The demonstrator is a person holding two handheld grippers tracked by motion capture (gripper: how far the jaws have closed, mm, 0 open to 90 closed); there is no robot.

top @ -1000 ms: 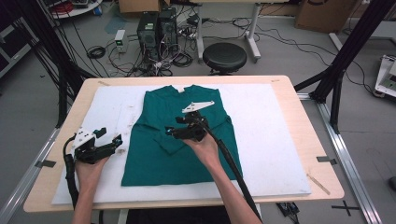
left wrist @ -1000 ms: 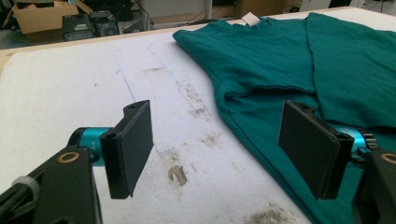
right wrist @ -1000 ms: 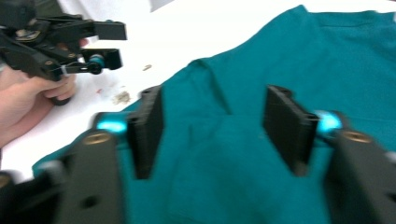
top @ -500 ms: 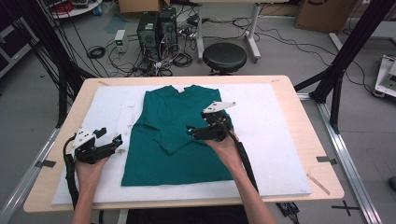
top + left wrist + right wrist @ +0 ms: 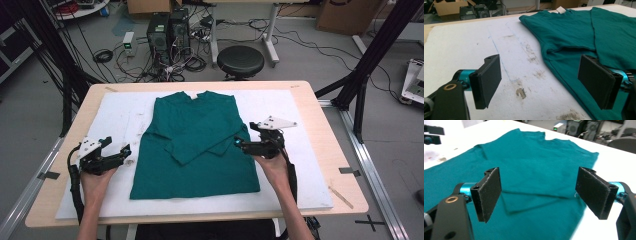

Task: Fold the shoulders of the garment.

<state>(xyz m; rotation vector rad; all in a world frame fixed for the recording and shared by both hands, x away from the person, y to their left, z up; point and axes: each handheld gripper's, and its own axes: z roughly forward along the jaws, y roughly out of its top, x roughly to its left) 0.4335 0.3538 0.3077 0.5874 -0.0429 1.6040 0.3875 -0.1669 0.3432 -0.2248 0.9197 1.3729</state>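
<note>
On the white foam mat (image 5: pixel 300 165) that covers the light wooden table (image 5: pixel 345 200) lies a dark green long-sleeved shirt (image 5: pixel 200 145), collar toward the far edge, both sleeves folded across its front. At the shirt's right edge hovers the right gripper (image 5: pixel 238 144), jaws spread wide with nothing between them, having just finished opening. Beside the shirt's left hem, over stained bare mat, the left gripper (image 5: pixel 126 150) has just been opening too; its jaws stand wide and hold nothing.
</note>
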